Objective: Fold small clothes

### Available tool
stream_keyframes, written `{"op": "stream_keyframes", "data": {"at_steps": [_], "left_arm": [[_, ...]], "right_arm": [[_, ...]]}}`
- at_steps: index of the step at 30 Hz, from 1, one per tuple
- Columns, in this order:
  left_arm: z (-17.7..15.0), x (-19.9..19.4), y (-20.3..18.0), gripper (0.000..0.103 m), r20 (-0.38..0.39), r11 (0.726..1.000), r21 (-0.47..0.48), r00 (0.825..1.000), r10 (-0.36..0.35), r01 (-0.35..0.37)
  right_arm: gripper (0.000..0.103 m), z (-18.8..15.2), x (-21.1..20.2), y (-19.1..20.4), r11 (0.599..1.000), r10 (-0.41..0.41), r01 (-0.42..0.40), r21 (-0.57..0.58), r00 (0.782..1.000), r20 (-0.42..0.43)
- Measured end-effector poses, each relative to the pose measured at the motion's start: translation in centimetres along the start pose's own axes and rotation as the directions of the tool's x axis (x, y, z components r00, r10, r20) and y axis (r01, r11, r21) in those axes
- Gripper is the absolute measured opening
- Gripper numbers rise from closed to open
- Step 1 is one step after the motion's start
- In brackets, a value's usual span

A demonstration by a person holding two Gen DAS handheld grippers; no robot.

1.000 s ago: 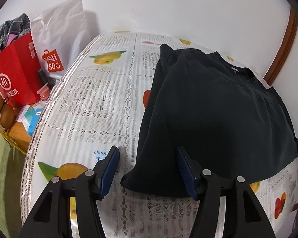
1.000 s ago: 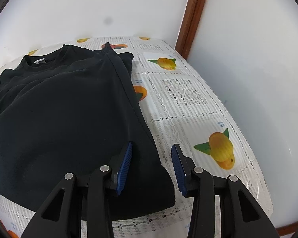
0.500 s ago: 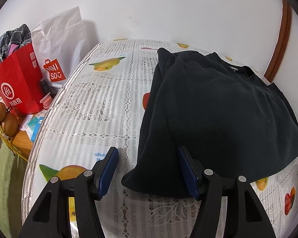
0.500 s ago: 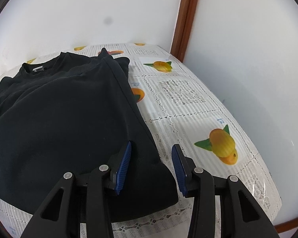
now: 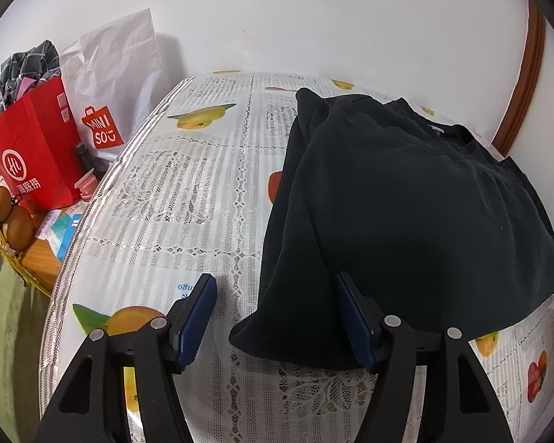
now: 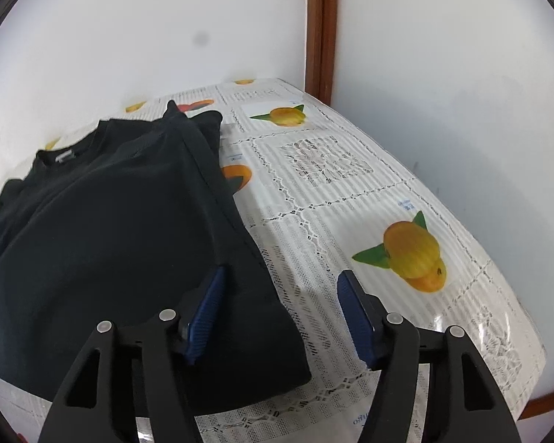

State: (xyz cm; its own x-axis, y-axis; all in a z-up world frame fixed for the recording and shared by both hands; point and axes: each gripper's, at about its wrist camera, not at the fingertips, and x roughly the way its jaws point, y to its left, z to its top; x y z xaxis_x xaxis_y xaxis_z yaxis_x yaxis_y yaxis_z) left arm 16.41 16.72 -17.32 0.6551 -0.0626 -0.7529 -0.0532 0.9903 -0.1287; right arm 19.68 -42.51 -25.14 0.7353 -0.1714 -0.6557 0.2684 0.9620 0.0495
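Both grippers hover low over the near hem of a black shirt (image 5: 406, 203), jaws parted and widening. The left gripper (image 5: 273, 317) straddles the shirt's near left corner; the right gripper (image 6: 280, 313) straddles its near right corner; no pad visibly presses the cloth. The shirt lies spread on a table (image 5: 173, 192) covered in a fruit-printed lace cloth, collar toward the far wall. It looks soft, light and limp, so it would sag and crease rather than hold shape; the two hem corners seem the sensible places to pinch. Beside the table's left edge stand a red bag (image 5: 29, 158) and a white paper bag (image 5: 118, 70), well clear of the shirt. Nothing blocks the fold.
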Motion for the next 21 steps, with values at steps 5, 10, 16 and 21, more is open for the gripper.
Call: {"op": "stream_keyframes", "data": {"at_steps": [5, 10, 16, 21], "left_arm": [[-0.9, -1.3, 0.9, 0.064, 0.003, 0.998, -0.01, 0.998, -0.057, 0.057], [-2.1, -2.7, 1.8, 0.064, -0.031, 0.995, -0.008, 0.995, -0.096, 0.096], [-4.4, -5.5, 3.3, 0.063, -0.021, 0.998, 0.003, 0.997, -0.069, 0.069], [-6.0, -7.4, 5.5, 0.063, -0.036, 0.997, -0.021, 0.997, -0.074, 0.073]], "right_arm": [[0.056, 1.0, -3.6, 0.4, 0.998, -0.032, 0.03, 0.063, 0.999, 0.03], [0.056, 2.8, -8.4, 5.6, 0.999, 0.044, -0.04, -0.037, 0.993, 0.113], [0.056, 0.9, -8.9, 16.8, 0.963, 0.144, -0.127, -0.24, 0.988, 0.056], [0.056, -3.1, -8.5, 27.2, 0.9, 0.271, -0.277, -0.338, 0.96, -0.066]]}}
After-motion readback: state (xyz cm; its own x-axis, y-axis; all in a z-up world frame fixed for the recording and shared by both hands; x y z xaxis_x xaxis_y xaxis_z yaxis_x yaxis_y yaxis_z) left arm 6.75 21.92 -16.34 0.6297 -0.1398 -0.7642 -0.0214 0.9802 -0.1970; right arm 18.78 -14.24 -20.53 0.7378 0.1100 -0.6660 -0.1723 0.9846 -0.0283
